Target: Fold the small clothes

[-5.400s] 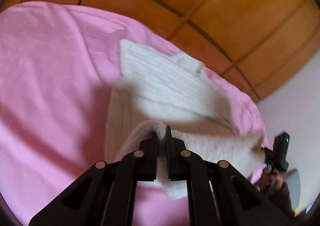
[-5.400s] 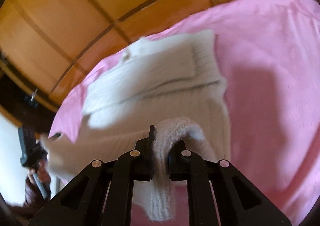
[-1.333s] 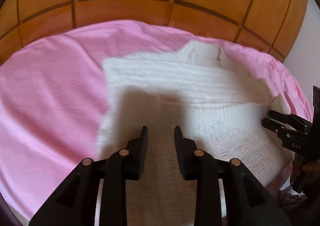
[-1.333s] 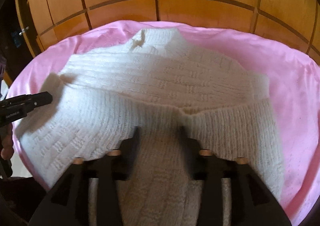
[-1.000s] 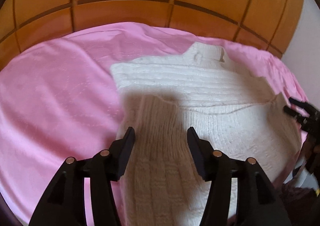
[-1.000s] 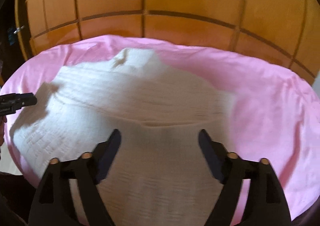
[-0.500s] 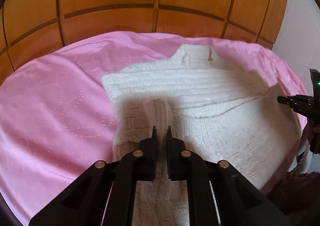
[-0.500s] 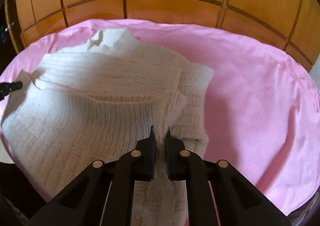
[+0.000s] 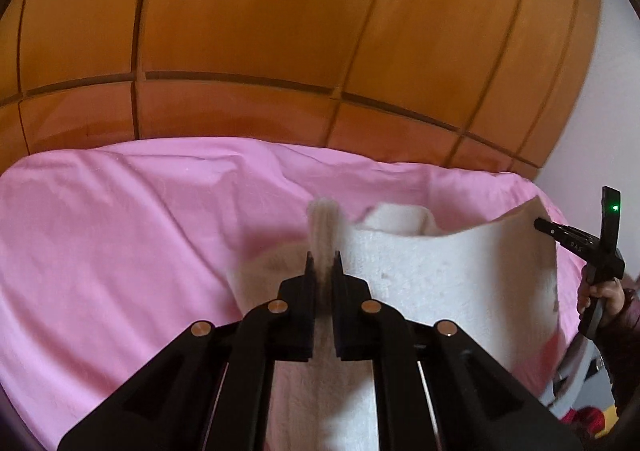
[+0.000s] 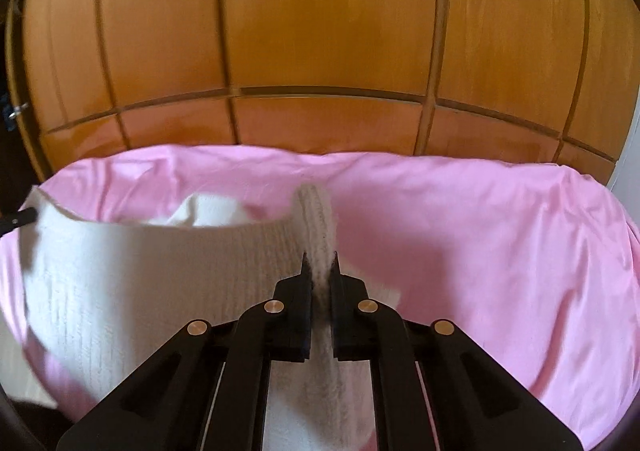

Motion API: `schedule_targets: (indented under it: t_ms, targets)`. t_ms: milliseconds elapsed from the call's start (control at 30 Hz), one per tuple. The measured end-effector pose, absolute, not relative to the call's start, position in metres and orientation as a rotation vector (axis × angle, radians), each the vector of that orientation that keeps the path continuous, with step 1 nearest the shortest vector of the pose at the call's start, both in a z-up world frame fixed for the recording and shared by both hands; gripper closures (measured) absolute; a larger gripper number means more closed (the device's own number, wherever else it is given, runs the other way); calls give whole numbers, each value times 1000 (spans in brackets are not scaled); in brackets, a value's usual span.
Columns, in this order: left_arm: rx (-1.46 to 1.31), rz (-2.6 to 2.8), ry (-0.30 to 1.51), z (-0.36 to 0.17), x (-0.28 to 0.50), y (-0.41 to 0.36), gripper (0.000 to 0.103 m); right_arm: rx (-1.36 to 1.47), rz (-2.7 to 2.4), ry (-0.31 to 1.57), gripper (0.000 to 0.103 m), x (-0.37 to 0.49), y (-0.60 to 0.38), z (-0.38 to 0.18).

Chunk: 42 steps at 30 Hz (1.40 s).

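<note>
A small white knit sweater (image 9: 440, 283) is held up off the pink bedsheet (image 9: 120, 251), stretched between both grippers like a raised flap. My left gripper (image 9: 323, 259) is shut on a pinched ridge of its left edge. My right gripper (image 10: 319, 260) is shut on a pinched ridge of its right edge (image 10: 316, 219). The sweater (image 10: 160, 283) hangs to the left in the right wrist view. The right gripper also shows at the far right of the left wrist view (image 9: 560, 233). The part of the sweater lying behind the flap is mostly hidden; only its collar (image 9: 400, 217) peeks over.
A wooden panelled headboard or wall (image 9: 280, 51) rises behind the bed. The pink sheet (image 10: 480, 251) spreads wide to both sides of the sweater. A white wall (image 9: 616, 91) stands at the right.
Both grippers opened, moved to the sweater's lower side edges and shut on them. They have since lifted that part up and forward, so the flat sweater now stands as a raised flap.
</note>
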<state>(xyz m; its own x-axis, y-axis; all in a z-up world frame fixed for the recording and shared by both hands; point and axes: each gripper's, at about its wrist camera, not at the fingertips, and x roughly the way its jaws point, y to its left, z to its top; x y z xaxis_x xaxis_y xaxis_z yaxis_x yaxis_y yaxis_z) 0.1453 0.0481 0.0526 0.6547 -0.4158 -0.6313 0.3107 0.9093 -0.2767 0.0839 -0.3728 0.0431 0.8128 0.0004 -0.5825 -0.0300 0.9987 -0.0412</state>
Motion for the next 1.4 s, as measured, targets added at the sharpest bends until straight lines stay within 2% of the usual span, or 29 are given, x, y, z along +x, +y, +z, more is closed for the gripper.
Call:
schedule_targets:
  t_ms: [233,400,467,533,567,600,667,700,733,767,800,900,933,1100,1200,1267,1333,1400]
  targets:
    - [-130,-297,921,-3,243,26,98,-16,-88,771,98,183,-394,-7]
    - [-111,-240,1006,-43,265,14,97,-21,-140,870,98,209,-400,-58]
    - [-87,-197,1018,-51,267,10,91,-38,-146,865,98,210,-399,-63]
    - [-105,-166,1012,-51,266,12,76,-45,-140,855,97,208,-397,-61]
    - [-147,-164,1002,-47,262,17,74,-48,-136,847,95,206,-396,-58]
    - [-179,-169,993,-44,258,21,70,-48,-131,839,88,204,-394,-54]
    - [-224,-164,959,-33,244,34,68,-57,-127,800,73,194,-389,-43]
    - [-235,-166,946,-28,236,39,65,-66,-127,777,52,188,-385,-36]
    - [-255,-176,933,-25,226,46,57,-70,-120,754,43,181,-381,-29]
    - [-285,-191,913,-21,212,55,54,-71,-104,717,35,169,-373,-20]
    - [-304,-201,900,-19,200,64,50,-72,-80,684,35,158,-365,-13]
    - [-341,-249,896,-21,157,87,48,-79,55,657,34,124,-331,-3]
    - [-346,-261,903,-25,138,94,48,-75,88,655,29,117,-322,-3]
    - [-395,-333,943,-45,77,109,47,-59,278,688,27,76,-266,-24]
    - [-380,-339,967,-58,60,101,47,-107,288,740,27,74,-237,-52]
    - [-309,-235,1011,-72,61,93,49,-152,253,766,23,80,-224,-71]
    - [-276,-189,1033,-83,63,90,52,-202,222,770,14,88,-219,-89]
    - [-243,-164,1021,-79,63,86,52,-188,211,746,13,93,-220,-92]
